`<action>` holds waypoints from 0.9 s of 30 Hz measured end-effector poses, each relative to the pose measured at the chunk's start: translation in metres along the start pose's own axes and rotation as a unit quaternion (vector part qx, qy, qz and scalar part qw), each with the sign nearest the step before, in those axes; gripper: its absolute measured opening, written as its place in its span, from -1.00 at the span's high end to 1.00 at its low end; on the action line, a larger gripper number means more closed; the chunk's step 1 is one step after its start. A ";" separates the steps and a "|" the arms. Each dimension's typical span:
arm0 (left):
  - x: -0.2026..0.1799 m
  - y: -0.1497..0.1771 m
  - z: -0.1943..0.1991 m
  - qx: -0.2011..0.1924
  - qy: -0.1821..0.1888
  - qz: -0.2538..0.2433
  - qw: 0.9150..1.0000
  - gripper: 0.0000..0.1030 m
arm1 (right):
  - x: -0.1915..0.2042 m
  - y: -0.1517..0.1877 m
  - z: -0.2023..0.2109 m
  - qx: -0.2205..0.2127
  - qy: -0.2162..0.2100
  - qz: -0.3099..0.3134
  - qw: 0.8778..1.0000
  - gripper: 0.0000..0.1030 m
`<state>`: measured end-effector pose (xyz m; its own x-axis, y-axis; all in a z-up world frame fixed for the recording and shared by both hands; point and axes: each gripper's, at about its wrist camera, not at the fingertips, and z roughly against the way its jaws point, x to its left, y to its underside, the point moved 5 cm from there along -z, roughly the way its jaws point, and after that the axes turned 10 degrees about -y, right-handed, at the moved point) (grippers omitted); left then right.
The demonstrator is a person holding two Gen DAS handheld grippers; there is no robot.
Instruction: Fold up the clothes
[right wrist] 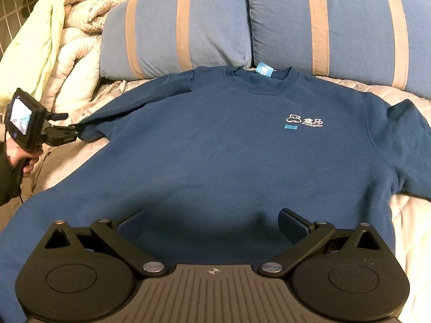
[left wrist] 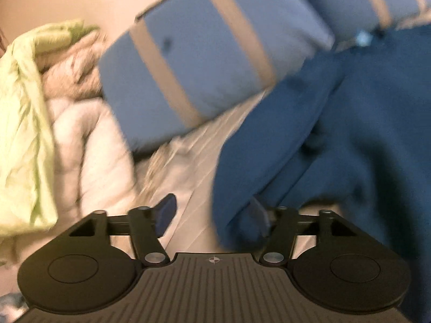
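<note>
A dark blue sweatshirt (right wrist: 215,148) lies face up on the bed, collar toward the pillows, a small white logo on its chest. My right gripper (right wrist: 212,226) is open and empty, low over the sweatshirt's hem. My left gripper (left wrist: 212,212) is open in its own blurred view, with the sweatshirt's sleeve cuff (left wrist: 242,215) against its right finger. In the right wrist view the left gripper (right wrist: 72,133) sits at the left sleeve's end, touching the cuff (right wrist: 89,132).
Two blue pillows with tan stripes (right wrist: 177,29) (right wrist: 336,27) lie behind the collar. A pile of cream and pale green quilts (right wrist: 67,40) fills the left. The quilted bedspread (right wrist: 404,215) shows at the right.
</note>
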<state>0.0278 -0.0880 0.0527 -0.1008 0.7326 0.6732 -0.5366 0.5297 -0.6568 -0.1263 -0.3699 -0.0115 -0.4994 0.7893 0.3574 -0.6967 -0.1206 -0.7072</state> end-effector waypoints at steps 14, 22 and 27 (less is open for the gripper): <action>-0.093 -0.078 -0.065 -0.076 0.123 -0.077 0.986 -0.22 | -0.006 0.001 -0.002 0.004 -0.024 -0.020 1.000 -0.99; -0.136 -0.074 -0.087 -0.092 0.095 -0.149 0.980 0.30 | -0.011 0.000 -0.007 0.013 -0.040 -0.042 0.998 -0.99; -0.145 -0.072 -0.087 -0.107 0.046 -0.180 0.977 0.82 | -0.010 0.000 -0.009 0.016 -0.037 -0.038 0.998 -0.99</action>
<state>0.1537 -0.1949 -0.0272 0.1429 0.5124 0.8468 -0.3344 0.8303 -0.4460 -0.1168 -0.3722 -0.0210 -0.4802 0.7506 0.4538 -0.7494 -0.0822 -0.6570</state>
